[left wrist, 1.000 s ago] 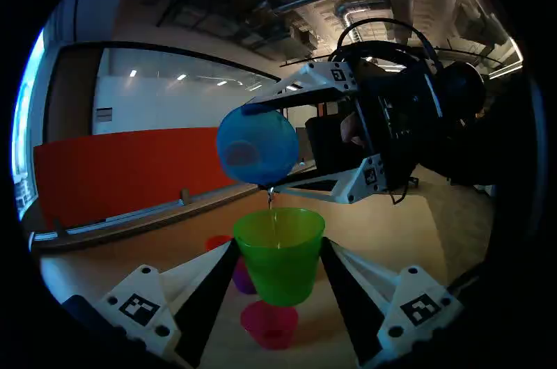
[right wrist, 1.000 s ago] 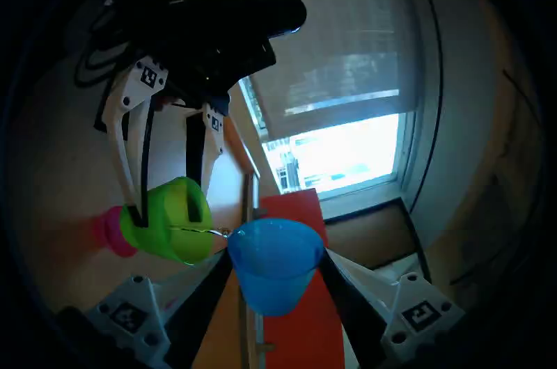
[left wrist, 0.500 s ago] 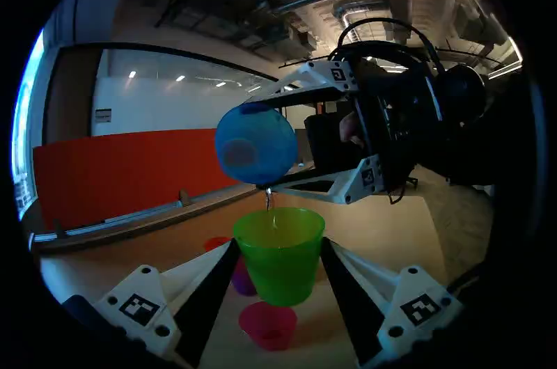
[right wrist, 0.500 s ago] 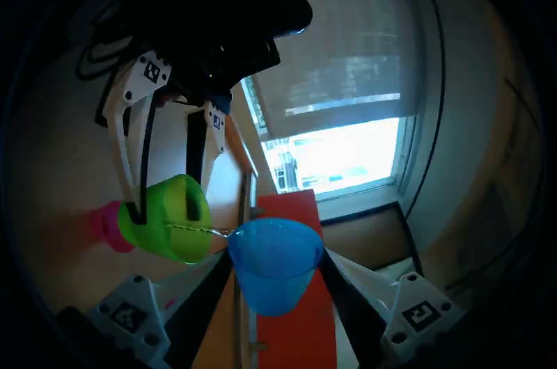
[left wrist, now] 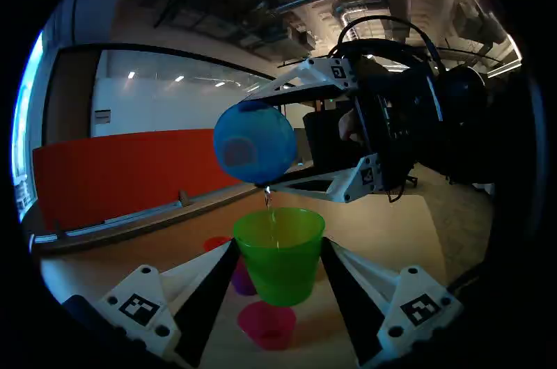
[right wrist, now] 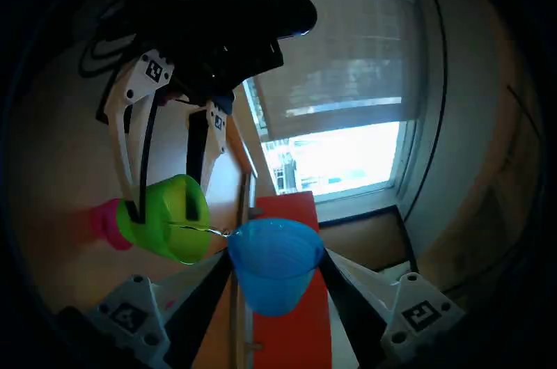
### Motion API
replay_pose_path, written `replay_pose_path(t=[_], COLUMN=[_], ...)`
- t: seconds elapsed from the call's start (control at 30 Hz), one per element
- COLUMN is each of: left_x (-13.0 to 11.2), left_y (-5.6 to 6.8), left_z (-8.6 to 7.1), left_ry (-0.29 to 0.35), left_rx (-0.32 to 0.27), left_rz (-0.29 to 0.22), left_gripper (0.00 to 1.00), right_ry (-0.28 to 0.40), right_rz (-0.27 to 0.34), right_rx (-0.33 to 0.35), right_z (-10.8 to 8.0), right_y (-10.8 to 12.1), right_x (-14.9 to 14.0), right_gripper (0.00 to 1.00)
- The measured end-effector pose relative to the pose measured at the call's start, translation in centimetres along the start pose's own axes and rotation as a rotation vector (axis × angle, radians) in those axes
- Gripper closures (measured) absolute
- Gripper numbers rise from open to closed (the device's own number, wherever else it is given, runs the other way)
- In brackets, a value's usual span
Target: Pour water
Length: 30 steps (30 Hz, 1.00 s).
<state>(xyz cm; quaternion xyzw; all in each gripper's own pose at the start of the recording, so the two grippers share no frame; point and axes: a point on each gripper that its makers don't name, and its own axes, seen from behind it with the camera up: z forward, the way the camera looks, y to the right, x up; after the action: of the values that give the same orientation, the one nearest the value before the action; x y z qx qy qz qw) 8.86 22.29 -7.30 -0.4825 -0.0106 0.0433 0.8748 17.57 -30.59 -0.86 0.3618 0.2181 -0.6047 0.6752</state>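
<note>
In the left gripper view my left gripper [left wrist: 280, 264] is shut on an upright green cup [left wrist: 279, 253]. Above it the right gripper [left wrist: 268, 134] holds a blue cup [left wrist: 254, 143] tipped on its side, and a thin stream of water [left wrist: 269, 203] falls from its rim into the green cup. In the right gripper view my right gripper [right wrist: 275, 278] is shut on the blue cup [right wrist: 273, 273]. A fine thread of water [right wrist: 203, 229] runs from that rim to the green cup [right wrist: 167, 227], which the left gripper [right wrist: 170, 191] grips from beyond.
A pink cup [left wrist: 268, 324], a purple cup [left wrist: 243, 279] and a red cup [left wrist: 216, 242] stand on the wooden table [left wrist: 390, 230] below the green cup. An orange wall panel [left wrist: 118, 170] runs behind the table. A bright window [right wrist: 334, 153] lies ahead in the right gripper view.
The blue cup has tipped slightly further and shifted a little left in the left gripper view. Water keeps running into the green cup.
</note>
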Motion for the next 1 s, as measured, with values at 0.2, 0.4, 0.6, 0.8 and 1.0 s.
replay_pose_path(t=[0.2,0.4,0.6,0.8,1.0], left_x=[-0.1,-0.1,-0.1,-0.1,-0.1], left_y=[0.1,0.0,0.1,0.1,0.1], left_z=[0.0,0.0,-0.1,-0.2,-0.2], left_ry=[-0.001,-0.001,0.000,0.000,0.001], left_rx=[-0.003,-0.001,0.000,-0.001,-0.001], left_rz=[0.000,0.000,0.001,0.002,0.002], left_gripper=[0.17,0.17,0.17,0.17,0.17], right_ry=[0.000,0.000,0.001,0.001,0.008], right_rz=[-0.015,-0.040,-0.049,-0.080,-0.090], right_rx=[-0.002,-0.002,0.000,-0.004,-0.007], right_z=[-0.1,-0.2,-0.2,-0.2,-0.3], right_y=[-0.1,-0.2,-0.4,-0.4,-0.4], right_x=[0.1,0.4,0.7,0.9,1.1], right_gripper=[0.09,0.09,0.09,0.10,0.10])
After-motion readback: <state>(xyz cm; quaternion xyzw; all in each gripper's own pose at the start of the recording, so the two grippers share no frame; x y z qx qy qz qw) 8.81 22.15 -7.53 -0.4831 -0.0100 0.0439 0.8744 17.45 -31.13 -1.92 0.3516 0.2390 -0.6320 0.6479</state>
